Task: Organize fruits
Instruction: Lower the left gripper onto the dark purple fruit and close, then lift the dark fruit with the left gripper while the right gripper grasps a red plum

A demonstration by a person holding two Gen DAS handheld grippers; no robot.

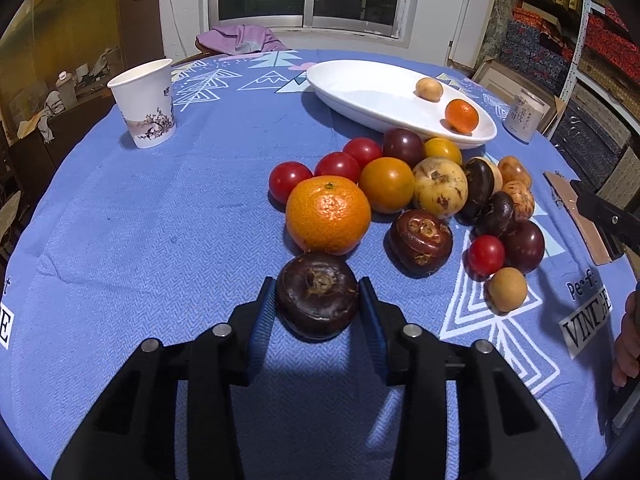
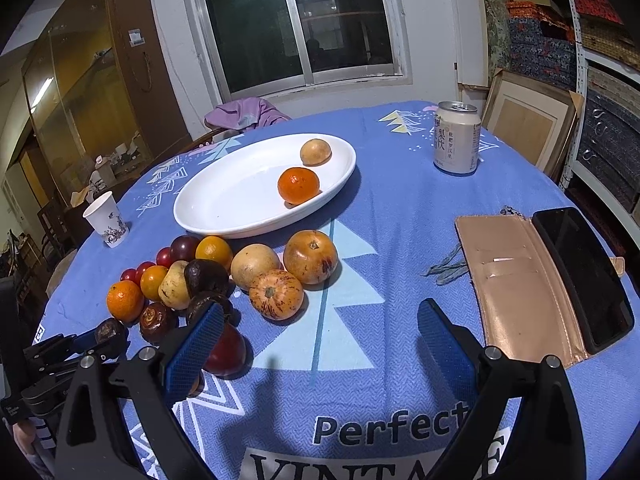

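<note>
The left gripper (image 1: 318, 300) is closed narrowly on a dark brown round water chestnut (image 1: 317, 295) on the blue-clothed bench (image 1: 140, 220); the right gripper (image 2: 318, 344) gapes wide, empty, above cloth lettering "Perfect VINTAGE".

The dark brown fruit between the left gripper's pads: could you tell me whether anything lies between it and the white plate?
Yes. The dark brown fruit sits in the left gripper, and the fruit pile lies directly ahead, starting with the large orange. The white plate is beyond the pile, so lifting over it looks necessary.
</note>
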